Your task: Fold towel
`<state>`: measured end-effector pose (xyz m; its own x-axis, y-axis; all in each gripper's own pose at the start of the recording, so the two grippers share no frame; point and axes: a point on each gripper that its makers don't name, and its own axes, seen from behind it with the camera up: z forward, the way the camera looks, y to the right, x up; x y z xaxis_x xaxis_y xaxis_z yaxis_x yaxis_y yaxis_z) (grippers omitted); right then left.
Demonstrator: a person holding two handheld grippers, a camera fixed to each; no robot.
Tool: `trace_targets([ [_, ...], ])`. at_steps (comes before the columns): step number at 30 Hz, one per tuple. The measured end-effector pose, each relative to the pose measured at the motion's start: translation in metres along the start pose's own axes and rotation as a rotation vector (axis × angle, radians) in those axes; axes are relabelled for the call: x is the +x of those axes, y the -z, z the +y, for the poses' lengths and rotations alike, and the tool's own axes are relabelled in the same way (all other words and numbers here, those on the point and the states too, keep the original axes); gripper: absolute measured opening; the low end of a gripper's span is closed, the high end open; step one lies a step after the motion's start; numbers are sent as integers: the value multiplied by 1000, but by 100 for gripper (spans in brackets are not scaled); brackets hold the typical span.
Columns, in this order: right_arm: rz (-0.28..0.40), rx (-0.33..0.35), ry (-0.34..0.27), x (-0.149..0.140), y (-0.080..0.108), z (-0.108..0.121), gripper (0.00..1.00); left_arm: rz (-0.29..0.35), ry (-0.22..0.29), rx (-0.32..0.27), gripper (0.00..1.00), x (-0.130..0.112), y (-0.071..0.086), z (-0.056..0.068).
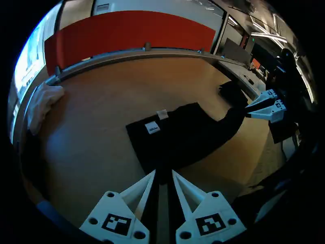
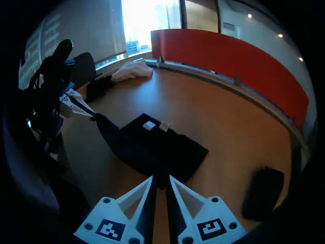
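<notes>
Black towel [image 1: 183,134] with white tags [image 1: 152,127]; tan wooden table [image 1: 101,122]; red screen [image 1: 130,32]; white cloth [image 1: 42,103].

Left gripper [image 1: 163,175] and right gripper [image 2: 161,178] apart, jaws pinched closed (both).

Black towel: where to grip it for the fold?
Take the towel by its two near corners, from the near edge of the table: its far half lies flat, so corners likely lift free. Left claw and right claw pinch those.
</notes>
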<state>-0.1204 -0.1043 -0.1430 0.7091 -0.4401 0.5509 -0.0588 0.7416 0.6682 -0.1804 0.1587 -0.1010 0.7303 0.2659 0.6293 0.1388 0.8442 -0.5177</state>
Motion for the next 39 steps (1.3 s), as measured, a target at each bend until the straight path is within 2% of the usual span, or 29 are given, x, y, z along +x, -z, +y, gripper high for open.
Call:
trace_targets([
  [6, -11, -14, -4, 4, -16, 17, 14, 7, 8, 11, 13, 13, -16, -11],
  [13, -20, -23, -28, 9, -31, 36, 14, -8, -12, 8, 13, 19, -34, -20],
  [21, -41, -18, -39, 5, -43, 44, 14, -25, -28, 8, 12, 20, -49, -25],
  [39, -70, -42, -68, 2, -79, 67, 14, -49, -15, 38, 13, 27, -92, -47],
])
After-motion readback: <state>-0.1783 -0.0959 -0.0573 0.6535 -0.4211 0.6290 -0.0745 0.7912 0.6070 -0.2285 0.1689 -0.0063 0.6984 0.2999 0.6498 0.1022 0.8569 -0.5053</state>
